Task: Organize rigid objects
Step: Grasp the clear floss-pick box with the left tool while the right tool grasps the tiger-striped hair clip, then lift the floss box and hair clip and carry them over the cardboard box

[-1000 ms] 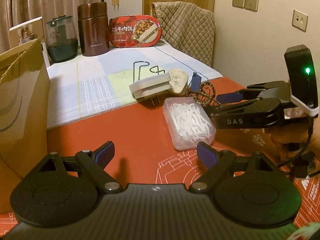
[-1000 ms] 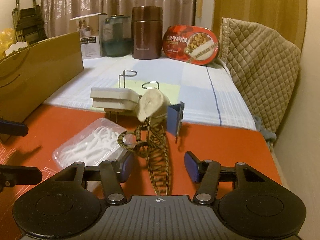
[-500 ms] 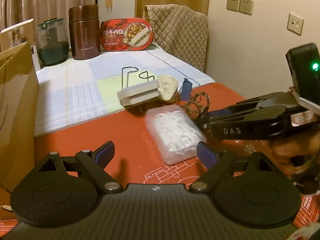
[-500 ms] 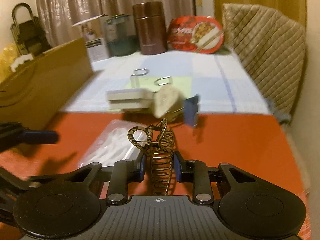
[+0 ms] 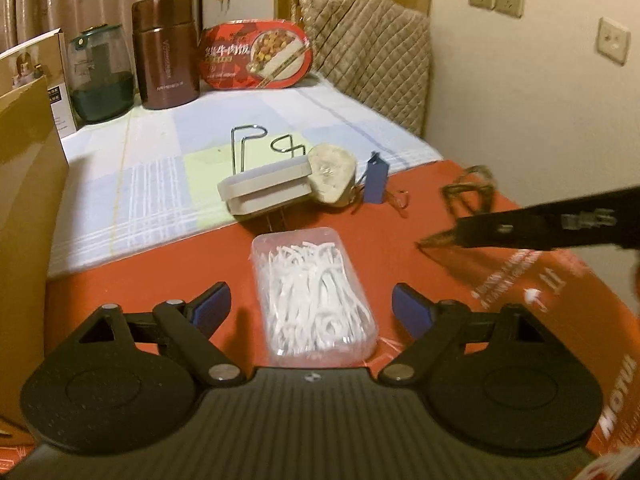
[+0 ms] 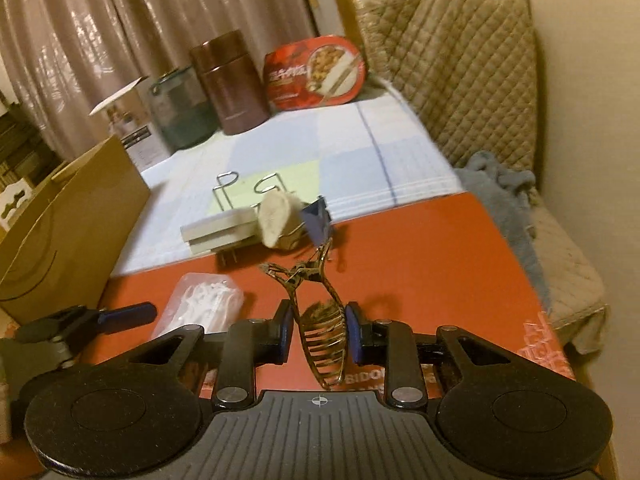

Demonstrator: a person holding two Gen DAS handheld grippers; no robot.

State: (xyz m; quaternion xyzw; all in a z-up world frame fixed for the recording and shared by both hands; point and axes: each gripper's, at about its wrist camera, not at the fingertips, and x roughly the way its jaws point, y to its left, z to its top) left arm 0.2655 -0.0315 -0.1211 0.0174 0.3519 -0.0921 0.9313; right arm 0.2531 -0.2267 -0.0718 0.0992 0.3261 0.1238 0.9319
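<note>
My right gripper (image 6: 319,334) is shut on a tortoiseshell hair claw (image 6: 322,328) and holds it above the red mat; the claw also shows blurred in the left wrist view (image 5: 468,192). My left gripper (image 5: 310,306) is open, its fingers on either side of a clear plastic box of white floss picks (image 5: 314,294), which also shows in the right wrist view (image 6: 200,300). Beyond it lie a beige flat case (image 5: 266,192), a pale stone-like lump (image 5: 332,178), a small blue clip (image 5: 376,182) and wire hooks (image 5: 248,144).
A cardboard box (image 5: 24,208) stands at the left. A brown flask (image 5: 166,52), a green jar (image 5: 100,74) and a red meal tub (image 5: 256,56) line the back of the checked cloth (image 5: 160,152). A quilted chair (image 6: 460,80) stands at the right.
My right gripper closed on the hair claw and lifted it off the mat. My left gripper moved forward until its open fingers straddle the floss box.
</note>
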